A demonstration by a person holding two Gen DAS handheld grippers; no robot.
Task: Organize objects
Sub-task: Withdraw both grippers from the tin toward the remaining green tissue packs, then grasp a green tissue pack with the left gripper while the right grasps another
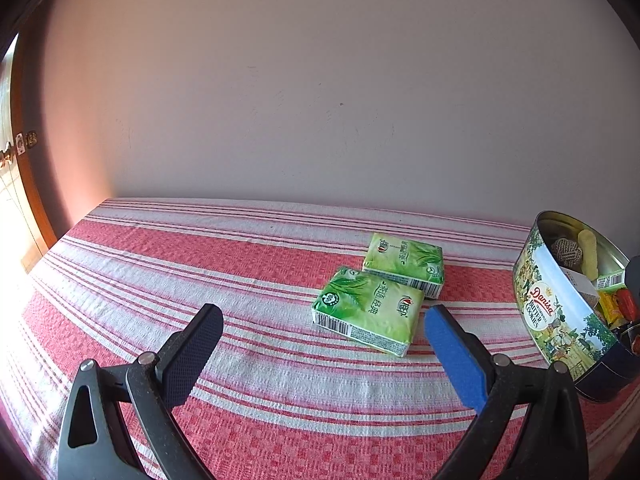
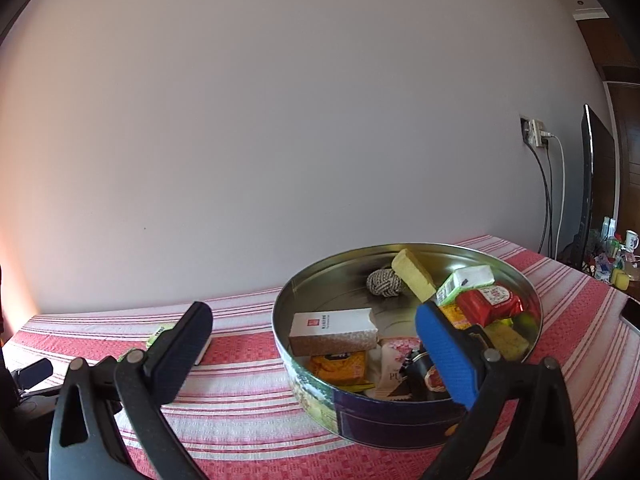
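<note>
Two green tissue packs lie side by side on the red-and-white striped cloth: the near pack (image 1: 368,310) and the far pack (image 1: 404,264). My left gripper (image 1: 320,320) is open and empty, just short of the near pack. A round Danisa cookie tin (image 1: 560,308) stands to the right. In the right wrist view the tin (image 2: 400,416) holds a white box (image 2: 334,330), a rope knot (image 2: 384,283), a red packet (image 2: 490,302) and other small items. My right gripper (image 2: 312,316) is open and empty over the tin's near left side.
A plain wall runs behind the table (image 1: 240,280). A wooden door frame (image 1: 24,168) is at the far left. A wall socket with cables (image 2: 536,132) and a dark monitor (image 2: 592,184) are at the right, with small bottles (image 2: 616,248) beyond.
</note>
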